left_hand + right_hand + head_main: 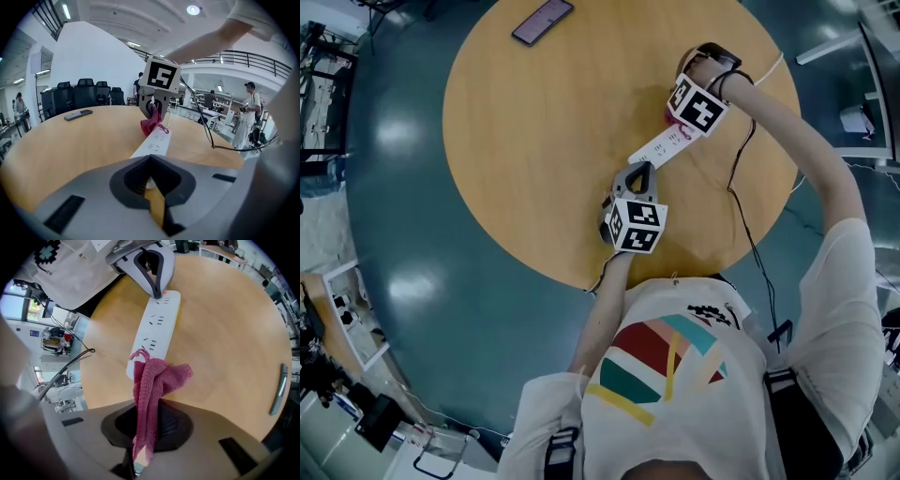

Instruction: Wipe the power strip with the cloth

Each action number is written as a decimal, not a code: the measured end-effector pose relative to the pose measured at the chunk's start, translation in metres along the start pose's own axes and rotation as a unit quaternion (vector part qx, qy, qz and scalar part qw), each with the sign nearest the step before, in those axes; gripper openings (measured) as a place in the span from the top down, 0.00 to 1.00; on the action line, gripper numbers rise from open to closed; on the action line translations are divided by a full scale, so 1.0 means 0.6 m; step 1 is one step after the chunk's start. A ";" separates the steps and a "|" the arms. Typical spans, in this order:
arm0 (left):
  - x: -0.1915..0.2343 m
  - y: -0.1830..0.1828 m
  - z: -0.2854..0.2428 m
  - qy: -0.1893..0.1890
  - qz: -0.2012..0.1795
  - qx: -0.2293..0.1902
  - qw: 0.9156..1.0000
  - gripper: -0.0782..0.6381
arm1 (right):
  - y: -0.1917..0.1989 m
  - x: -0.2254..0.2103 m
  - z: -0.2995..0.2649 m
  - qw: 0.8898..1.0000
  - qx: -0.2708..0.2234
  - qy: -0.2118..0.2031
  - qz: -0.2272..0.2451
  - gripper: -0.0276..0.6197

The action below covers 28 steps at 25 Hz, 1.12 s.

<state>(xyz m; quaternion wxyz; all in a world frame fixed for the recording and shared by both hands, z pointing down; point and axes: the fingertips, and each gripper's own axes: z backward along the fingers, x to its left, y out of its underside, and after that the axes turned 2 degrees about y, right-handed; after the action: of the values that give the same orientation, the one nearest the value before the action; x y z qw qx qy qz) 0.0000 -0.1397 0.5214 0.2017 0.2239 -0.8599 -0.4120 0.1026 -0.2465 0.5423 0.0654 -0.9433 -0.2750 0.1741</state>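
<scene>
In the head view a white power strip (661,145) lies on the round wooden table (534,141), just toward 3 o'clock of its middle, its length running from 8 o'clock to 2 o'clock. The left gripper (152,183) has its 2 jaws clenched together, and their tip seems to press on the strip's 8 o'clock end, beside the red switch. The right gripper (149,427) stands steeply over the 2 o'clock end, its jaws clamped on a pink knitted cloth (154,376) whose bunched folds hang onto that end. A dark phone (543,21) lies near the rim at 11 o'clock
</scene>
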 end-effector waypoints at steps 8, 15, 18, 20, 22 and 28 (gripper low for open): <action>0.010 -0.042 0.031 0.008 -0.096 -0.027 0.995 0.83 | -0.038 -0.040 0.138 0.937 -0.100 0.249 -0.224 0.90; -0.029 -0.183 0.131 -0.032 -0.085 -0.152 0.984 0.83 | -0.098 0.072 0.371 0.630 -0.365 0.479 -0.490 0.90; -0.061 -0.224 0.171 -0.036 -0.060 -0.205 0.976 0.83 | -0.103 0.153 0.439 0.438 -0.494 0.502 -0.558 0.90; -0.085 -0.240 0.191 -0.032 -0.037 -0.233 0.971 0.83 | -0.121 0.193 0.435 0.330 -0.573 0.466 -0.588 0.90; -0.111 -0.242 0.208 -0.022 -0.018 -0.249 0.968 0.83 | -0.157 0.215 0.402 0.261 -0.622 0.419 -0.608 0.90; -0.156 -0.236 0.250 -0.019 -0.026 -0.263 0.964 0.83 | -0.245 0.245 0.345 0.215 -0.623 0.386 -0.646 0.90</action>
<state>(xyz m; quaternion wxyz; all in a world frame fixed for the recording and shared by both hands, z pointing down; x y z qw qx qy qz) 0.0280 -0.0747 0.3064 0.2262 0.1772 -0.7192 -0.6326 0.0704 -0.0376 0.3385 -0.3553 -0.1329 -0.7514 -0.5400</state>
